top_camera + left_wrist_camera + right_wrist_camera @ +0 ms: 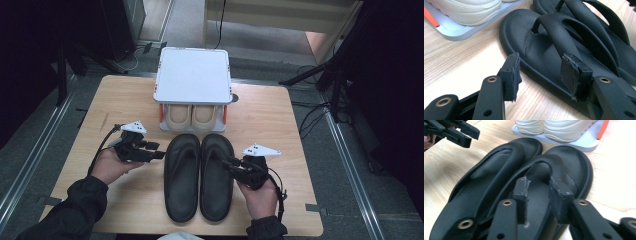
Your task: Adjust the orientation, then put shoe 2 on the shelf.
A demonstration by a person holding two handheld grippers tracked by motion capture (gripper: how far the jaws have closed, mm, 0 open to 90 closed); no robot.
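Nearest the high camera lay two black sandals side by side on the wooden worktop [125,210], heels toward the person: the left sandal [182,176] and the right sandal [216,175]. Beyond them, at twelve o'clock, stood a white shoe rack [193,75] with a pair of cream shoes [191,116] on its lower shelf.

At nine o'clock of the pair, the left gripper [161,154] held its jaws apart with nothing between them, the rim of the left sandal just past its pads [571,75]. At three o'clock, the right gripper [223,161] hung over the right sandal's strap [546,162], jaws parted and clamped on nothing.

Judging from this, the pair had just been set down and both hands were letting go. To do that well, each gripper should have opened fully before drawing outward, clear of strap and rim, so neither sandal got dragged out of line.
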